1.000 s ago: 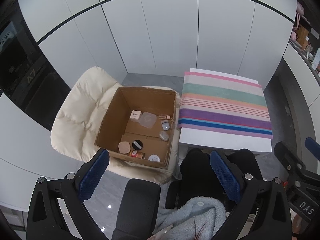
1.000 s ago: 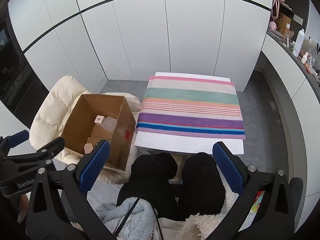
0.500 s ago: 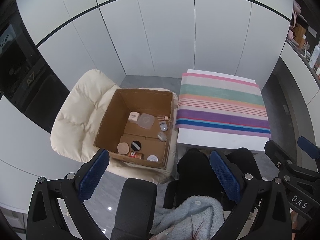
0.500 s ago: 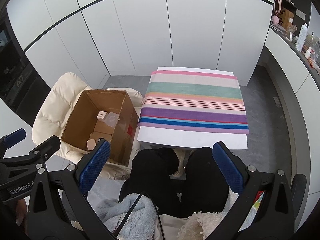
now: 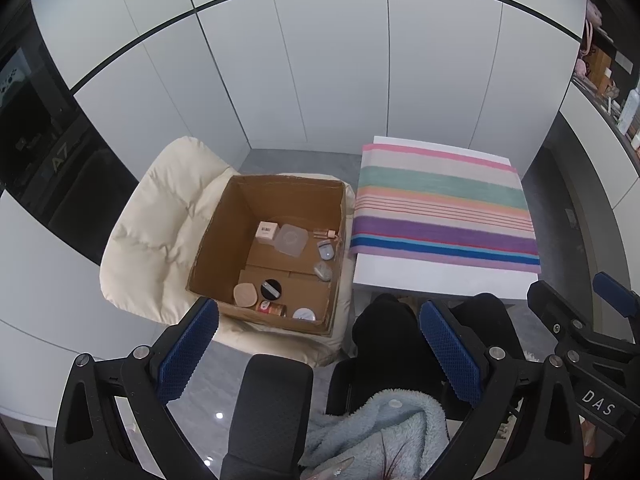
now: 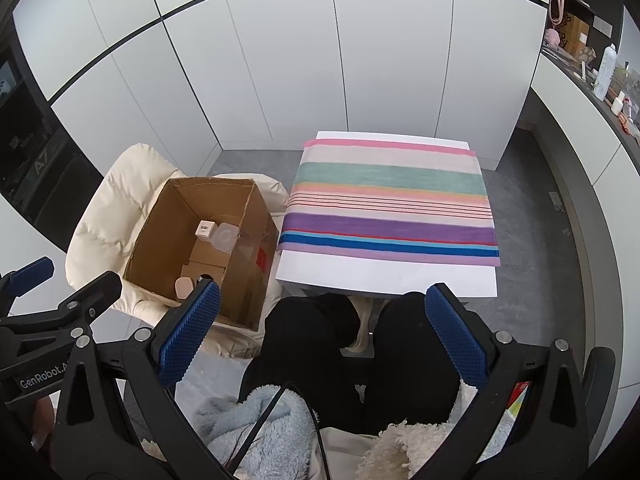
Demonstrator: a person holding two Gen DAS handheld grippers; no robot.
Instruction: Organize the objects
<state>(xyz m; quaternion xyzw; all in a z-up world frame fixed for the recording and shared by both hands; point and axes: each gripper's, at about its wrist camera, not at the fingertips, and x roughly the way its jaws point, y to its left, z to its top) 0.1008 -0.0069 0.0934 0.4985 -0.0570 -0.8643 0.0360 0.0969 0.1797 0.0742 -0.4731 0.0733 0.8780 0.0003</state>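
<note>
An open brown cardboard box (image 5: 276,248) sits on a cream quilted padded chair (image 5: 160,232), its right wall just beside the left edge of a small white table (image 5: 440,276) draped with a striped multicoloured cloth (image 5: 440,208); the cloth's top is bare, and grey floor runs open behind and to the right of the table up to the white cabinet panels. Both tools hang high above a seated person's black-clad knees (image 6: 360,344), well apart from box and table alike. The left gripper (image 5: 318,354) has its blue-padded jaws spread wide with nothing between them, pointing down toward the box's near rim and the gap by the table; the right gripper (image 6: 320,330) is likewise spread and empty, aimed at the table's near edge. The left wrist view looks straight into the box and shows the small things on its floor — a white cube-shaped carton (image 5: 267,231), a clear square plastic lid (image 5: 291,239), a round black-lidded jar (image 5: 271,289), a pale peach compact (image 5: 245,294), a small red-and-gold tin (image 5: 271,309) and a white round lid (image 5: 304,314). The right wrist view, set further right, shows only the carton, the clear lid and the peach compact past the box's right wall, but it takes in the whole tabletop and a dark counter with bottles (image 6: 604,68) at the far right.
</note>
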